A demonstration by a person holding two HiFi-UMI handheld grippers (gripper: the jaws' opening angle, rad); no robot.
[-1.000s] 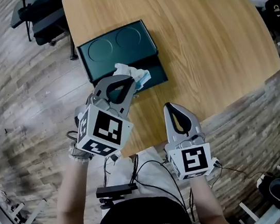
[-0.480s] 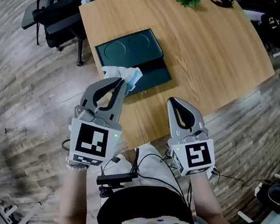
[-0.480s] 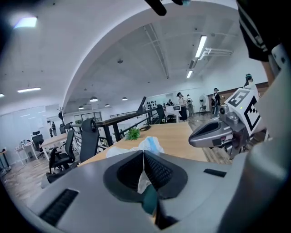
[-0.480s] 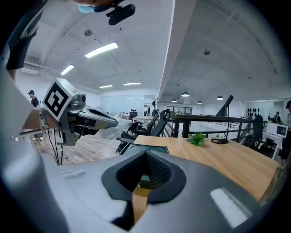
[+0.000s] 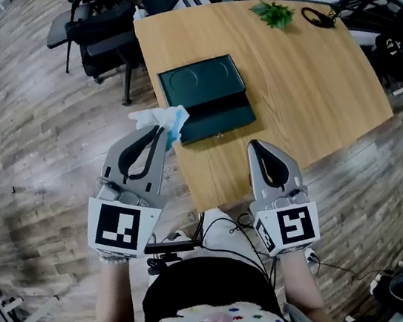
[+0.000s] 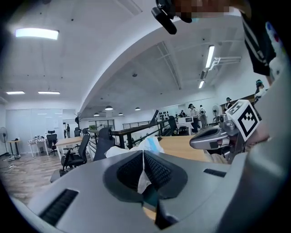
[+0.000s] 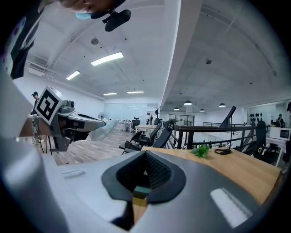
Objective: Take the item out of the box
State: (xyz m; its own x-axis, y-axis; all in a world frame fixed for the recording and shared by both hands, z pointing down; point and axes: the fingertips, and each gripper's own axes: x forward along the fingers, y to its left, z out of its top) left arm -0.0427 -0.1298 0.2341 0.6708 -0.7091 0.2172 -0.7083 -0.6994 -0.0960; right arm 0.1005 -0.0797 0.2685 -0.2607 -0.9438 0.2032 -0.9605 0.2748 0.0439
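Swung leftward off the box since a second earlier, the left gripper sat nearer than the box and to its left, while the right gripper, jaws pressed together on nothing, hovered just nearer than the box's right end. The left jaws were clenched on a crumpled white-and-blue cloth, which hung just left of the box's near-left corner, outside it. The dark green box lay open on the table, and a small plant stood well beyond its far-right corner.
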